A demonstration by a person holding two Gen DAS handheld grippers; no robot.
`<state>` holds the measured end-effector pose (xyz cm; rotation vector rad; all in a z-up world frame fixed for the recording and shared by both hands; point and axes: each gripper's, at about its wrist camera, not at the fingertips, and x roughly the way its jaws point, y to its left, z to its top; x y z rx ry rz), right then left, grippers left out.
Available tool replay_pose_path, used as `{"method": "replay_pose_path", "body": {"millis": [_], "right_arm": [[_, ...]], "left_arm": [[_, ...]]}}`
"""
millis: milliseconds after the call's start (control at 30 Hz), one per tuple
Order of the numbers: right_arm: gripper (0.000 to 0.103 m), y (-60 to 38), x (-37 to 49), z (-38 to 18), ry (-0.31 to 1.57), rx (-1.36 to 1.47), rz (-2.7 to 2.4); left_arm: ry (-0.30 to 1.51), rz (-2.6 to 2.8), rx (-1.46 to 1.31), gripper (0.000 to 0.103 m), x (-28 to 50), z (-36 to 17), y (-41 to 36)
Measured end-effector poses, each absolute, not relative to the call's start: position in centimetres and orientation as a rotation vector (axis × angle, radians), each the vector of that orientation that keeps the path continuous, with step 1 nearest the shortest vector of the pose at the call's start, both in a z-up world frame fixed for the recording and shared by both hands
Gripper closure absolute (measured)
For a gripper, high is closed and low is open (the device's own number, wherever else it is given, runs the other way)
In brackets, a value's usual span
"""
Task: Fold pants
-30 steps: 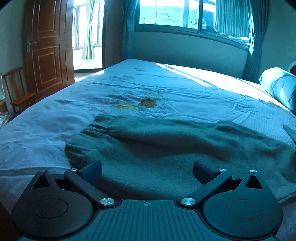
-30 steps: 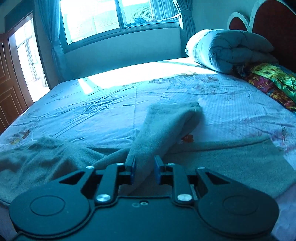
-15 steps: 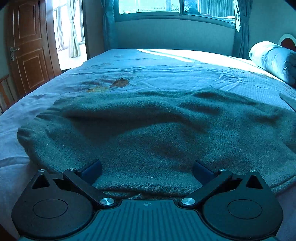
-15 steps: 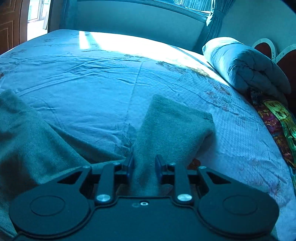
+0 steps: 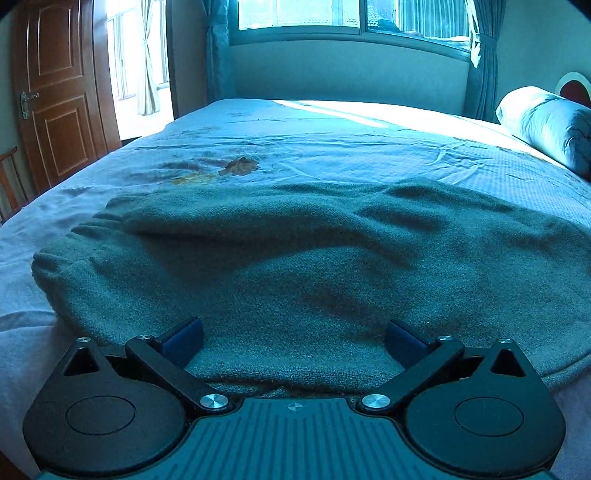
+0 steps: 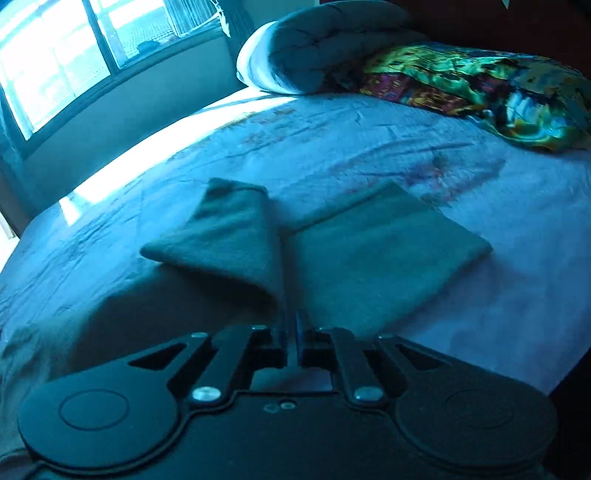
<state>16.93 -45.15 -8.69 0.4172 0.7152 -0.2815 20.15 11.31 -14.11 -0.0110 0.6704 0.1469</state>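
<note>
My left gripper (image 5: pixel 293 341) is spread wide, its two blue-tipped fingers (image 5: pixel 183 338) well apart and gripping nothing, low over the near edge of the pants (image 5: pixel 314 266). From this side the pants lie as a broad, rumpled grey-green mass across the bed (image 5: pixel 332 147), with the bunched waist end out to the left and the rest running off to the right. My right gripper (image 6: pixel 291 330) is clenched — its fingers are drawn nearly together on a fold of the pants (image 6: pixel 236 240), and the cloth rises from them in a peaked ridge. Ahead of it one leg is lifted and doubled over toward the left, while the other leg (image 6: pixel 388 247) lies flat on the sheet just to its right, its squared end pointing toward the head of the bed. The two legs meet along a narrow seam line straight out from my closed fingers. The sheet is pale blue with a faint flower print, and sunlight falls across its far side under the window (image 5: pixel 351 18). A rolled quilt (image 6: pixel 325 48) sits by the head of the bed, with a bright patterned pillow (image 6: pixel 480 88) touching it on the right. In the left view a brown wooden door (image 5: pixel 55 92) stands beyond the bed — off to the left.
</note>
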Motion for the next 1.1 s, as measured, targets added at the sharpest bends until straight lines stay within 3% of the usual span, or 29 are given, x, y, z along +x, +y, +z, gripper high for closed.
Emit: {"method": "replay_pose_path", "body": {"millis": [33, 67, 200, 233, 267, 467, 500, 533, 633, 833, 900, 1000, 1100], "right_arm": [[0.098, -45.7, 16.2, -9.0, 0.712, 0.429, -0.276], [0.087, -45.9, 15.6, -8.9, 0.693, 0.429, -0.270], [0.075, -42.5, 16.9, -6.8, 0.631, 0.173, -0.183], [0.064, -41.3, 17.7, -6.5, 0.623, 0.087, -0.156], [0.060, -40.2, 18.5, -6.3, 0.614, 0.013, -0.141], [0.066, -34.8, 24.8, -7.7, 0.675, -0.490, -0.092], [0.075, -34.5, 25.7, -8.3, 0.703, -0.542, -0.089], [0.103, -34.8, 26.1, -8.3, 0.706, -0.528, -0.105], [0.103, -36.8, 26.4, -6.6, 0.700, -0.333, -0.096], [0.103, -44.9, 20.5, -0.5, 0.465, 0.146, -0.232], [0.103, -48.5, 17.9, -2.4, 0.471, 0.312, -0.283], [0.103, -51.9, 16.9, -8.8, 0.664, 0.545, -0.277], [0.103, -52.7, 15.7, -11.2, 0.643, 0.670, -0.265]], "left_arm": [[0.670, 0.147, -0.011, 0.000, 20.1, -14.1, 11.3], [0.671, 0.147, -0.010, 0.000, 20.1, -14.1, 11.3], [0.675, 0.148, -0.009, 0.000, 20.2, -14.0, 11.3], [0.675, 0.148, -0.009, 0.000, 20.2, -14.0, 11.3], [0.674, 0.147, -0.011, 0.000, 20.2, -14.0, 11.3], [0.679, 0.148, -0.013, 0.000, 20.3, -13.9, 11.3], [0.682, 0.150, -0.014, 0.000, 20.3, -13.9, 11.3], [0.681, 0.153, -0.012, 0.000, 20.3, -13.8, 11.3], [0.676, 0.172, 0.008, 0.000, 20.2, -13.6, 11.2], [0.685, 0.174, -0.008, 0.000, 20.5, -13.6, 11.8], [0.683, 0.165, -0.018, 0.000, 20.5, -13.8, 12.0], [0.680, 0.163, -0.018, 0.000, 20.5, -13.9, 12.0], [0.687, 0.154, -0.014, 0.000, 20.5, -13.9, 12.1]]}}
